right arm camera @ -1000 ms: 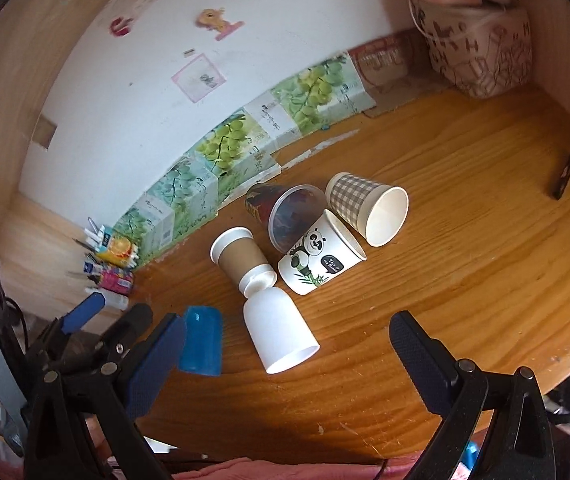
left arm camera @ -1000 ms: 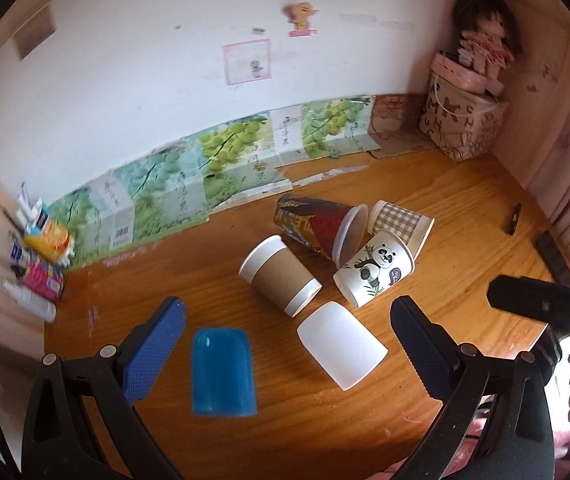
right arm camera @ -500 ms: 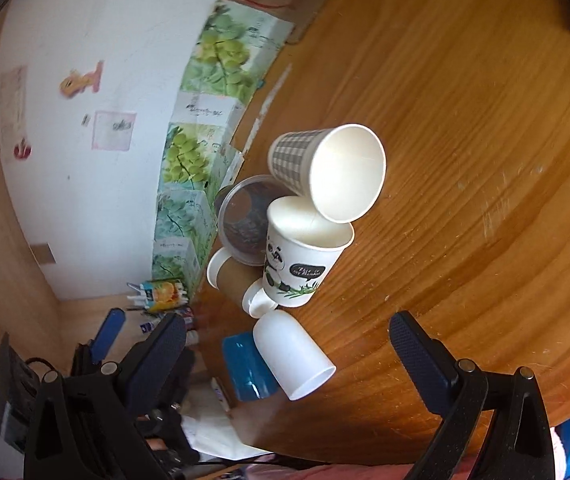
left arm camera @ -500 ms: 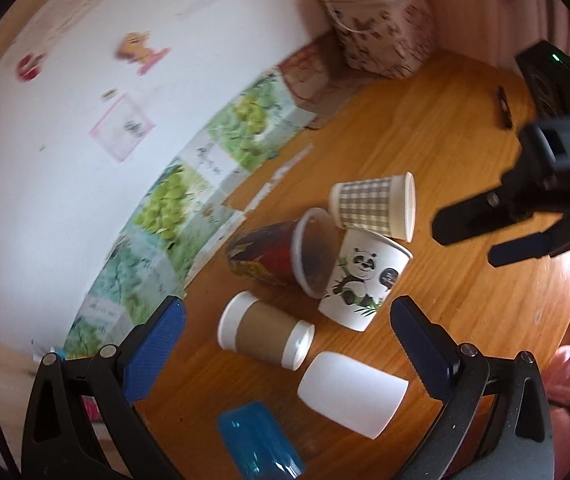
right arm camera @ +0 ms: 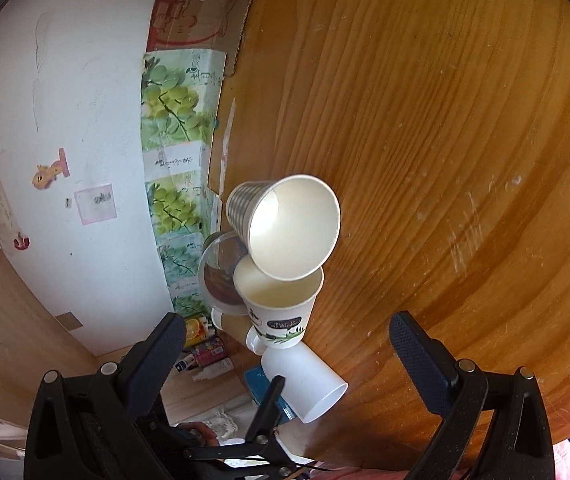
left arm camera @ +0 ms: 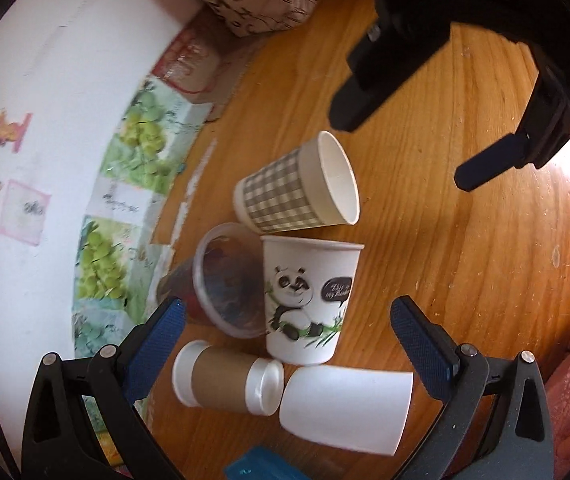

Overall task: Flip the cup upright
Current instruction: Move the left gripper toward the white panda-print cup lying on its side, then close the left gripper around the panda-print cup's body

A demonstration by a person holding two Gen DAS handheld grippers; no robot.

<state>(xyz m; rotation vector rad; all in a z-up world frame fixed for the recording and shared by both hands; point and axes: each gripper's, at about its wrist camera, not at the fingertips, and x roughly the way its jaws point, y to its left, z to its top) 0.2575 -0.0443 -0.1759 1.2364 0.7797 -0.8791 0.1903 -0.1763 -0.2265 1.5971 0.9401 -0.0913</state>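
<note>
Cups lie toppled at frame centre; checked cup [right arm camera: 285, 228] on its side, mouth facing the spread, empty right gripper [right arm camera: 287, 364], which looks nearer than the likewise spread left gripper [left arm camera: 285, 344].

We see a wooden table [left arm camera: 465, 240] carrying a cluster of tipped cups mid-frame: checked cup [left arm camera: 297, 184], panda cup [left arm camera: 309, 300], clear cup [left arm camera: 225, 280], brown-sleeved cup [left arm camera: 225, 378], white cup [left arm camera: 345, 410], blue cup [left arm camera: 261, 468] at the bottom edge.
</note>
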